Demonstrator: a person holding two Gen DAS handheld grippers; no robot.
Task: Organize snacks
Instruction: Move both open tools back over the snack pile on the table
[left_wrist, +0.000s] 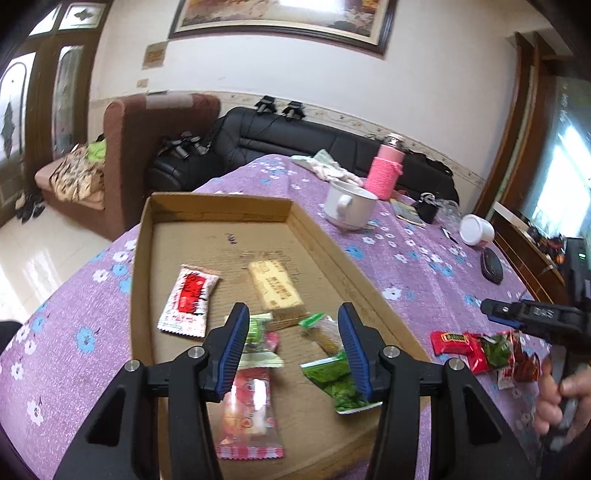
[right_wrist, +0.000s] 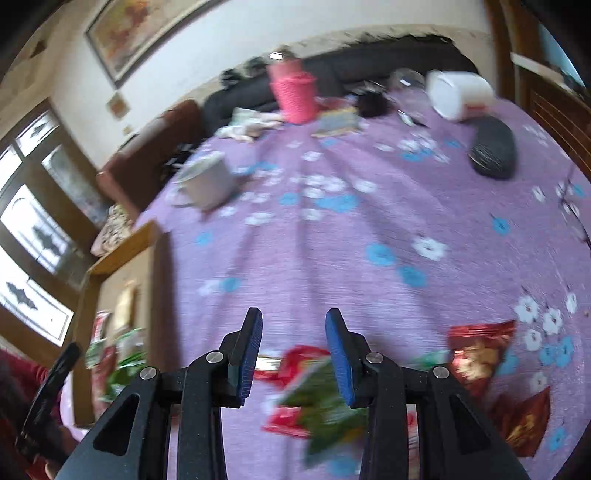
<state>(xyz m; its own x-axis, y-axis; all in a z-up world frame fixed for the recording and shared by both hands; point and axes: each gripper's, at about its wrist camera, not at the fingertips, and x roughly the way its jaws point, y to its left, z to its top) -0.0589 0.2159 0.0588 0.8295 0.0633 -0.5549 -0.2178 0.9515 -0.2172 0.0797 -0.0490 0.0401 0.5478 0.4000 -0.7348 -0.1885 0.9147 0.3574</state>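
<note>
A shallow cardboard tray (left_wrist: 328, 254) lies on a table covered with a purple flowered cloth (left_wrist: 417, 266), its long axis running from the near edge toward the far edge. Inside it, a red-and-white packet (left_wrist: 190, 301) lies near the left wall with its long axis roughly toward the far end. Beside it a pale wafer bar (left_wrist: 275, 284) points the same way, slightly slanted. Nearer the front lie a pink wrapped snack (left_wrist: 249, 413), lengthwise along the tray, and a green packet (left_wrist: 338, 380), set askew.

The left gripper (left_wrist: 291, 347) hangs over the tray's near end, its jaws moderately apart with nothing between them.

The right gripper (right_wrist: 293, 354) is over the cloth right of the tray, above a loose heap of red and green packets (right_wrist: 314, 398) near the table's front edge; its jaws are moderately apart and clamp nothing. The heap is blurred, so the packets' directions are unclear.
</note>
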